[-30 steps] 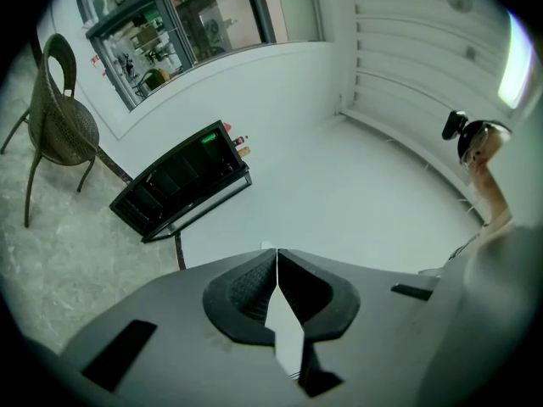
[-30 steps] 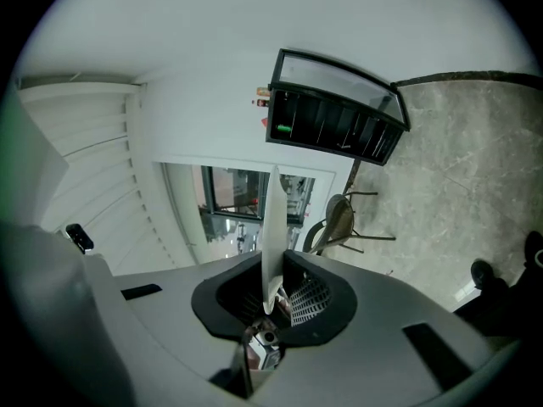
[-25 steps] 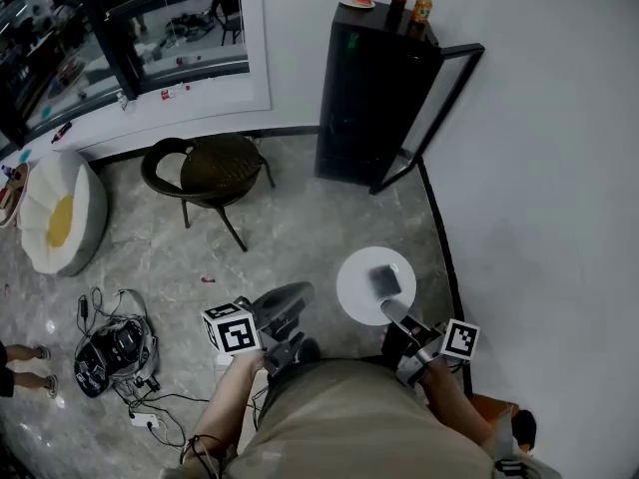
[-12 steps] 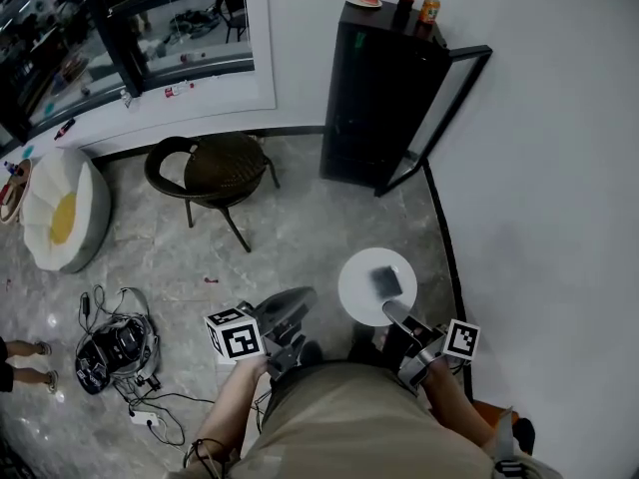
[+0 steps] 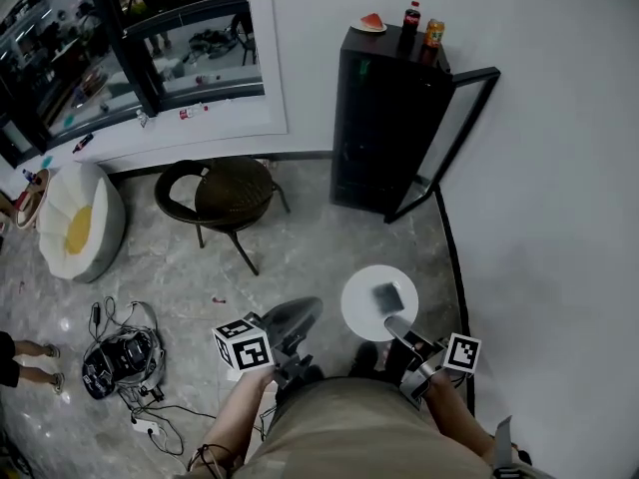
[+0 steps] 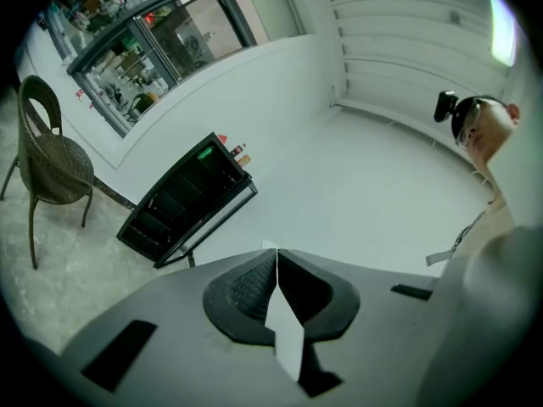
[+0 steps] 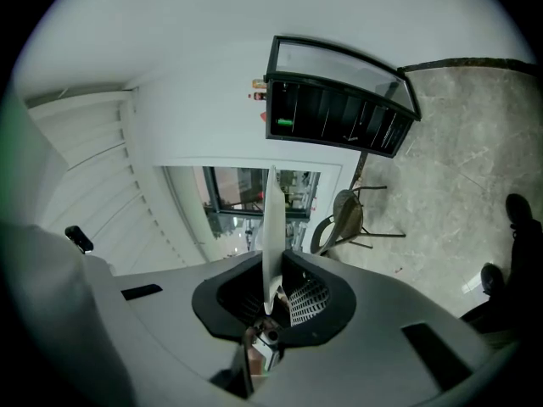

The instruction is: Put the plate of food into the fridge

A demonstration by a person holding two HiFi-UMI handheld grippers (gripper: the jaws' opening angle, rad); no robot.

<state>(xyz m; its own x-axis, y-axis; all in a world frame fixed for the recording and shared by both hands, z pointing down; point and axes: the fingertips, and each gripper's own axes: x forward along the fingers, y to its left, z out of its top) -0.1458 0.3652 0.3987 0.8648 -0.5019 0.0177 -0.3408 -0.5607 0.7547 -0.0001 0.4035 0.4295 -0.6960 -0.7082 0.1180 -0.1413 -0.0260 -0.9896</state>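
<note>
Plate (image 5: 359, 305) nearer fridge (image 5: 384, 118), door (image 5: 451, 138) wide open

Soft, even indoor light fills the room, leaving only faint shadows on the floor (image 5: 310, 252). The white plate (image 5: 359, 309) nearly blows out, and the black fridge (image 5: 384, 118) loses detail. Both gripper views bend strongly toward dark round edges, with their nearest parts blurred.

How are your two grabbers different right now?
The right gripper is clamped on the plate's rim; the left gripper is shut on nothing. The right gripper is near the wall; the left gripper is over open floor. Both have closed jaws and point roughly toward the fridge.
</note>
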